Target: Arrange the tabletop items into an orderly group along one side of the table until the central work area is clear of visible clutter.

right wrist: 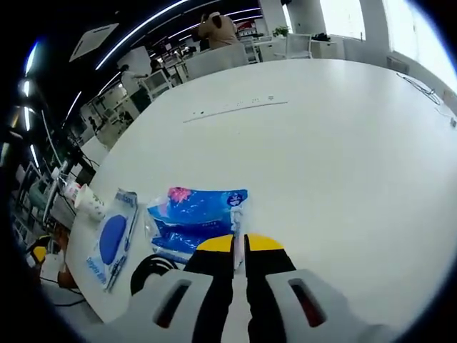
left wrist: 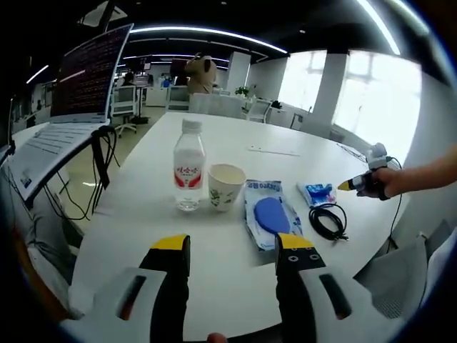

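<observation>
Left gripper (left wrist: 232, 251) jaws wide open and empty, waiting short of the bottle (left wrist: 189, 166); right gripper (right wrist: 240, 244) jaws nearly shut, maybe pinching the blue packet (right wrist: 194, 216) edge to drag it sideways.

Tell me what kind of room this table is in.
Most likely an open-plan office or lab: a big white table, an open laptop on a stand beside it, office chairs and desks behind, and strip ceiling lights.

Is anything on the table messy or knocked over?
Nothing is knocked over or spilled. The water bottle and paper cup stand upright side by side. The wipes pack, small blue packet and coiled black cable lie flat beside them.
</observation>
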The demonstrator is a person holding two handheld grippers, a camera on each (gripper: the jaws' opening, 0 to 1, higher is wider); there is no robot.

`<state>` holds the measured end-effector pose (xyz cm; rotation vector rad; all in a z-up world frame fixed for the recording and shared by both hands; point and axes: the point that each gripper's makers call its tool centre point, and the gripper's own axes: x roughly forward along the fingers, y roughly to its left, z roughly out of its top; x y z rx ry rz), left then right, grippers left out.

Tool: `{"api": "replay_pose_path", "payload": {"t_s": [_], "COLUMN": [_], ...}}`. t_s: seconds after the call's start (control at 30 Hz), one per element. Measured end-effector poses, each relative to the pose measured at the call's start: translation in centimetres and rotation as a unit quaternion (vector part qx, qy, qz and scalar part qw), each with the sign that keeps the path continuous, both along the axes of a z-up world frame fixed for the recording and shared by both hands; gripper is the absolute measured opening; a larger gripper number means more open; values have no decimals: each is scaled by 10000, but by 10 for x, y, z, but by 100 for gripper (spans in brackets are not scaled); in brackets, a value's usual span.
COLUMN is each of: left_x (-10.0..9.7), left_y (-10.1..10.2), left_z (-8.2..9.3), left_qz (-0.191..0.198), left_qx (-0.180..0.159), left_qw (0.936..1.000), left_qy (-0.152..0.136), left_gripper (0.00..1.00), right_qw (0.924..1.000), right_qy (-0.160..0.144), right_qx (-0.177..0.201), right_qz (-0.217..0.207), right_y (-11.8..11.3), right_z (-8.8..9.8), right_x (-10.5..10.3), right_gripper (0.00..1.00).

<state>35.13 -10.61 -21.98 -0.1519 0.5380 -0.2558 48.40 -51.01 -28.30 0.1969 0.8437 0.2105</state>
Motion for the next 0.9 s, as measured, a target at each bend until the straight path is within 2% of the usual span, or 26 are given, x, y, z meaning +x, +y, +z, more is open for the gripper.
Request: {"api": "replay_pose_path", "payload": {"t_s": [0.4,0.57,0.9], "left_x": [4,3,4], "left_y": [-13,-18,-30], "left_z": [-2,-9,-12], "left_qz": [-156,-171,-341], "left_qx": [-10,-19,-21], "left_qw": [9999,9998,9993], "left_qy": [13,101,160], "left_gripper": [46,44,44], "right_qw": [10000,9998,9987], "right_qy": [7,-17,-17], "right_qx": [-46,-91,-114], "right_qz": [73,176,490], "right_y": [-1,1,19], "right_z": [-2,-3,-9], "right_x": [-6,-5,-2], "right_gripper": [3,3,3]}}
